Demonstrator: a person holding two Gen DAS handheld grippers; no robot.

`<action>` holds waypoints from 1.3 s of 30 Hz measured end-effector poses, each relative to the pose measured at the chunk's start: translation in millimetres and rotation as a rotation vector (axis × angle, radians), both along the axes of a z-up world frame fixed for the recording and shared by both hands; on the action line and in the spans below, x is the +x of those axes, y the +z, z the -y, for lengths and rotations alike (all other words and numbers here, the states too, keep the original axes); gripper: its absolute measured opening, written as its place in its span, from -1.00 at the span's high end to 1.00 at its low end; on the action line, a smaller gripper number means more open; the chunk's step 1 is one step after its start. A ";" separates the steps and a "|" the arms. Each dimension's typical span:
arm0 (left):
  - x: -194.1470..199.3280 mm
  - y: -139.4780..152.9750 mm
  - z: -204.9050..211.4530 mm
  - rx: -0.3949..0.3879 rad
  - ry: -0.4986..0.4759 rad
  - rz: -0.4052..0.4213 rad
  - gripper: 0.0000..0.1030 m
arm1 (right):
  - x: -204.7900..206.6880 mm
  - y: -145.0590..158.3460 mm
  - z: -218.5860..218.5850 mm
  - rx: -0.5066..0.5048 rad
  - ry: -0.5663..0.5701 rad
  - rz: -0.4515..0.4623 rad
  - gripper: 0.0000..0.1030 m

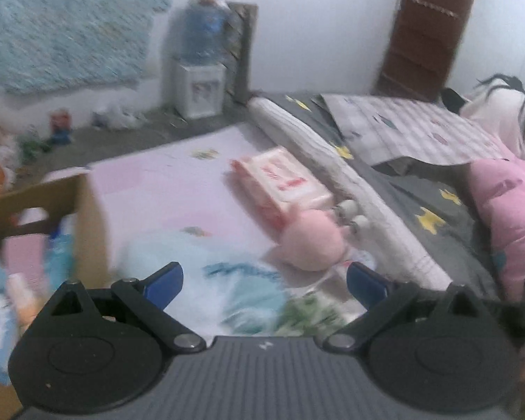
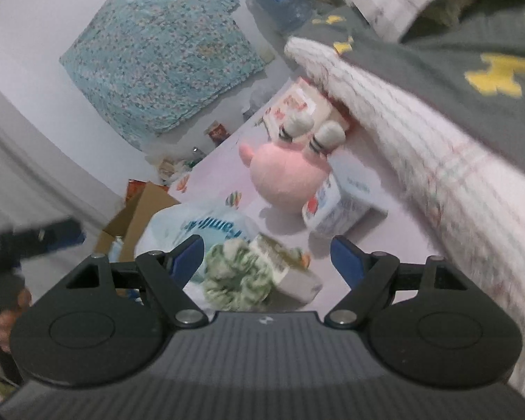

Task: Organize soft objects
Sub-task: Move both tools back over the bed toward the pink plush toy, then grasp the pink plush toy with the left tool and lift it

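A pink plush toy [image 1: 311, 241] with white feet lies on the pink mat [image 1: 164, 189] beside the bed; it also shows in the right wrist view [image 2: 283, 175]. My left gripper [image 1: 264, 280] is open and empty, just short of the plush, above a white and blue plastic bag [image 1: 234, 280]. My right gripper [image 2: 267, 255] is open and empty above a green and white fluffy ball [image 2: 234, 276]. The bag shows there too [image 2: 199, 224]. A pink pillow [image 1: 511, 217] lies on the bed.
A red and white carton [image 1: 283, 178] lies behind the plush. A tissue pack [image 2: 336, 203] and a small box [image 2: 290, 266] sit on the mat. A cardboard box [image 1: 42, 231] with bottles stands left. The bed's grey star blanket [image 2: 455, 66] rises right.
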State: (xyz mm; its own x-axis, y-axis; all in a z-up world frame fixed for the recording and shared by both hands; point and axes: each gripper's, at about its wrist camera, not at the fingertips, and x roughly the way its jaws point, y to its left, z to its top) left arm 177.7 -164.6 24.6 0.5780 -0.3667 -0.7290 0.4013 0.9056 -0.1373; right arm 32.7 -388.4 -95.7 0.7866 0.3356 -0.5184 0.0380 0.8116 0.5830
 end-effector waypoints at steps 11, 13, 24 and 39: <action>90.5 -64.7 95.1 0.051 -0.062 -0.216 -0.95 | 45.7 -2.2 -4.9 -0.218 0.014 0.060 -0.55; 101.2 -80.5 111.9 0.093 -0.073 -0.234 -0.95 | 46.0 -9.3 -2.9 -0.219 0.011 0.049 -0.55; 137.7 -122.2 140.5 0.134 -0.024 -0.248 -0.82 | 43.5 -32.0 10.4 -0.169 -0.014 0.014 -0.55; 119.6 -94.8 134.6 0.040 -0.070 -0.202 -0.34 | 25.0 -25.7 6.2 -0.148 -0.004 0.039 -0.55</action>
State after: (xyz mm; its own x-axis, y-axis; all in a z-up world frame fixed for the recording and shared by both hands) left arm 297.3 -299.2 -70.3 0.3925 -0.3691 -0.8425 0.4312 0.8829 -0.1859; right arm 57.7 -394.7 -121.4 0.8084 0.2543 -0.5309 0.0210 0.8888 0.4578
